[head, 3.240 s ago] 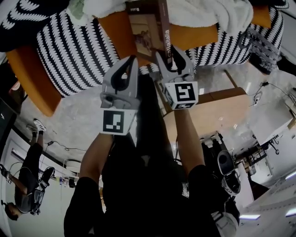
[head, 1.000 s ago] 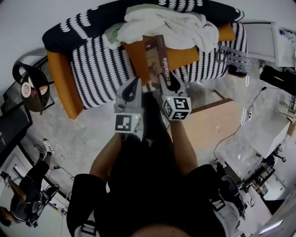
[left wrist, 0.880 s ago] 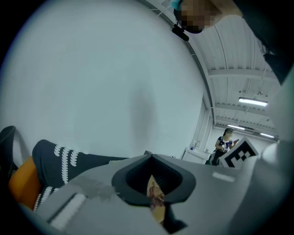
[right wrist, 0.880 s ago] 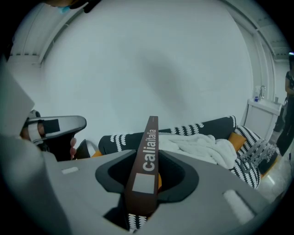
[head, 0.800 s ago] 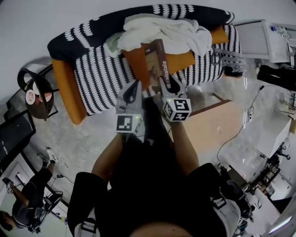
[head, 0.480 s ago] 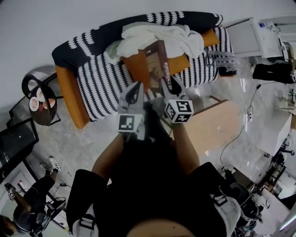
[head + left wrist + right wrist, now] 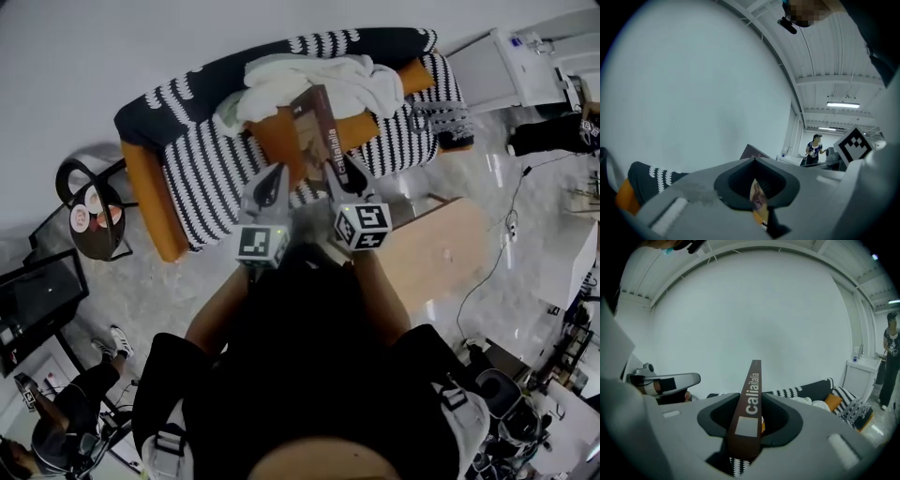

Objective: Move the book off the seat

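Both clenched: right hand-held gripper (image 7: 748, 405) grips book (image 7: 314, 127) by its spine, low down. Just left, left hand-held gripper (image 7: 756, 164) pinches thin cover edge. Book is up in the air btwn them, tilted, off the sofa (image 7: 197, 173). Orange seat (image 7: 367, 129) shows behind it in head view, w/ white blanket (image 7: 309, 77) heaped at far side.

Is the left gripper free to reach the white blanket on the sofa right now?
Probably not: the left gripper is clamped on the book, which the right gripper also holds, so its jaws are occupied.
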### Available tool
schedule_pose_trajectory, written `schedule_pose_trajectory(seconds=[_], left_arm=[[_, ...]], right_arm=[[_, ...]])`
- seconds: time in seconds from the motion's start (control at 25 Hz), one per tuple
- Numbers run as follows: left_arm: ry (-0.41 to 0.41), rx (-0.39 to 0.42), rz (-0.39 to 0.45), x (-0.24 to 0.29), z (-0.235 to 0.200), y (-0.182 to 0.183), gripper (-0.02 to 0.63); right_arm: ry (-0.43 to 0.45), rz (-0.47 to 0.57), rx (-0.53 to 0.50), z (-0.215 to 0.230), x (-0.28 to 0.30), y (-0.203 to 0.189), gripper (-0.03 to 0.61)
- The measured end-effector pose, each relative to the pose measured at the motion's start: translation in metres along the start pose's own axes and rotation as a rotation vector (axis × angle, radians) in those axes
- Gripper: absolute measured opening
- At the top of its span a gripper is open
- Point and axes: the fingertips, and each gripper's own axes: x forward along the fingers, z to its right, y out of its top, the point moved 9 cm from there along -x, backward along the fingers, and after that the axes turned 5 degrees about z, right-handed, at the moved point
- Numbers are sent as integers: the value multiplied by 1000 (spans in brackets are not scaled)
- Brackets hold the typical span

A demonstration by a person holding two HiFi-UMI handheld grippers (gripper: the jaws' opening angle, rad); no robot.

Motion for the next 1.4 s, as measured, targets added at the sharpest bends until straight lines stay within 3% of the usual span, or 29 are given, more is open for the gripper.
schedule_pose_trajectory(seconds=[0.36,1.4], left_arm=[[-35,88,19,-3,31,9,6],[-17,43,36,-24,49,6,6]], right_arm=[[56,35,-42,9,-31,14,156],[56,51,-26,3,-65,9,156]])
